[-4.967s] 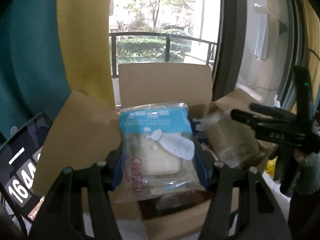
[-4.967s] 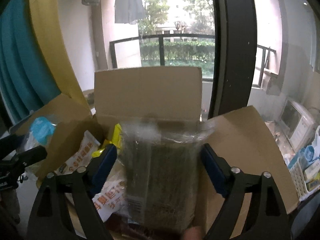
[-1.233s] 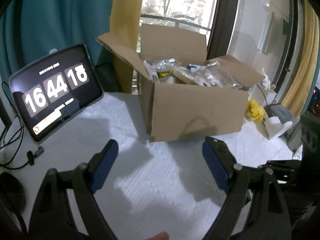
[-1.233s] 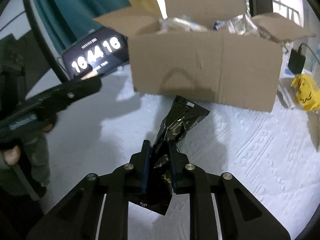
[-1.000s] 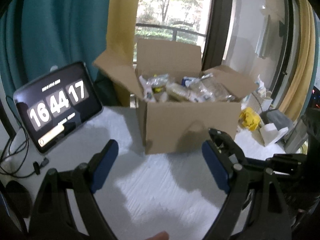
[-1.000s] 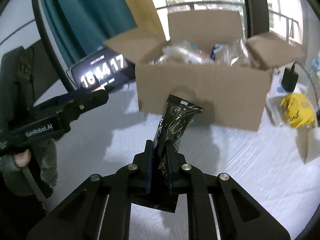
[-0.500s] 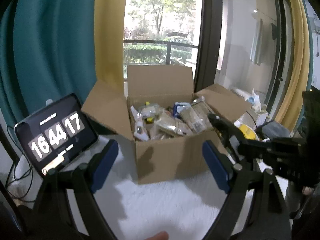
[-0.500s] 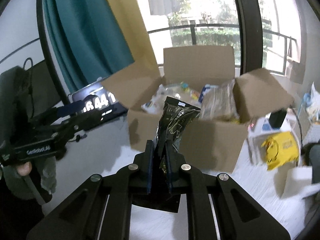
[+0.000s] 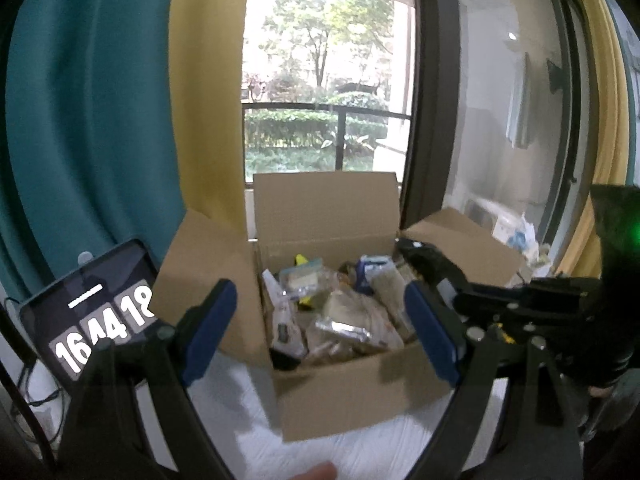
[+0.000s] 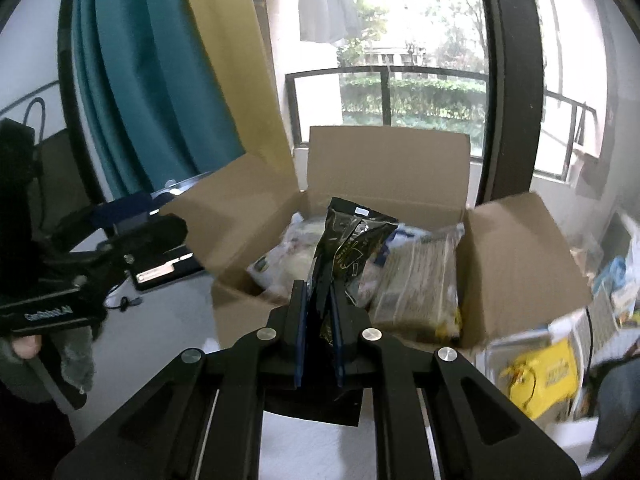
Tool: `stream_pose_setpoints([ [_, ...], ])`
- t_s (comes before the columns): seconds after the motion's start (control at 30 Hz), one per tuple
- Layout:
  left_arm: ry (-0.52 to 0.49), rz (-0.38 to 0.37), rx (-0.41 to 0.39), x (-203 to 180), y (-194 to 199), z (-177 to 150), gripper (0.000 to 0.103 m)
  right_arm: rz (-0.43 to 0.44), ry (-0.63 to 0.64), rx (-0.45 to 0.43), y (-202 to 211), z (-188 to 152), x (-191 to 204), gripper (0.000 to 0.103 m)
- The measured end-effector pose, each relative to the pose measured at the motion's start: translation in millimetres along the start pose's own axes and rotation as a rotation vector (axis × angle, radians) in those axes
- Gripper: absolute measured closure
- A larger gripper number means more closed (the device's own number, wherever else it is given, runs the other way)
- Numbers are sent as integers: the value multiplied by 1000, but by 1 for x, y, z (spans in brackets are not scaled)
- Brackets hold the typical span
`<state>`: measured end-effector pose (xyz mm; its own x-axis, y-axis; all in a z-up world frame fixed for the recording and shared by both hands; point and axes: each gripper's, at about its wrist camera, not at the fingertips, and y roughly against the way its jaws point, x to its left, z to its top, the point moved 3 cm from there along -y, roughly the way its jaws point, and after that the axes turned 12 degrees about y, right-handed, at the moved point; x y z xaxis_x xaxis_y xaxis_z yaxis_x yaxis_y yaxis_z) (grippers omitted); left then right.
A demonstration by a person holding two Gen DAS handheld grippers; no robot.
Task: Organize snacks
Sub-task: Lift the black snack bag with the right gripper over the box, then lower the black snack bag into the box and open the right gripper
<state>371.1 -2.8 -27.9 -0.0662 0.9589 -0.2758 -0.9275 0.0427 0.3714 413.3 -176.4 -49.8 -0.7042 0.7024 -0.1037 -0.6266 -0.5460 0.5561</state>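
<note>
An open cardboard box [image 9: 360,392] [image 10: 516,264] stands on the white table, filled with several wrapped snacks [image 9: 344,320] [image 10: 416,280]. My right gripper [image 10: 318,308] is shut on a black snack pouch [image 10: 348,240], which stands upright in front of the box's near wall, its top over the opening. My left gripper [image 9: 320,328] is open with nothing between its blue pads [image 9: 208,328]; it hangs in front of the box. In the left wrist view the right gripper [image 9: 424,264] reaches in from the right over the box's right side. In the right wrist view the left gripper [image 10: 156,232] shows at the left edge.
A tablet [image 9: 96,328] showing a clock leans left of the box, with cables beside it. Teal and yellow curtains [image 9: 100,120] hang behind, and a window with a balcony rail. A yellow packet [image 10: 536,372] and other clutter lie right of the box.
Both grippers have risen and come closer to the box. The black pouch has been lifted off the table and carried up to the box's opening. The left gripper stays open and empty.
</note>
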Motion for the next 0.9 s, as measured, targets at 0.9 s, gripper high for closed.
stream_pose_setpoints([
  [0.9,93,78,23,39,-91,31,16,-51,23,48,-116,48,-41,91],
])
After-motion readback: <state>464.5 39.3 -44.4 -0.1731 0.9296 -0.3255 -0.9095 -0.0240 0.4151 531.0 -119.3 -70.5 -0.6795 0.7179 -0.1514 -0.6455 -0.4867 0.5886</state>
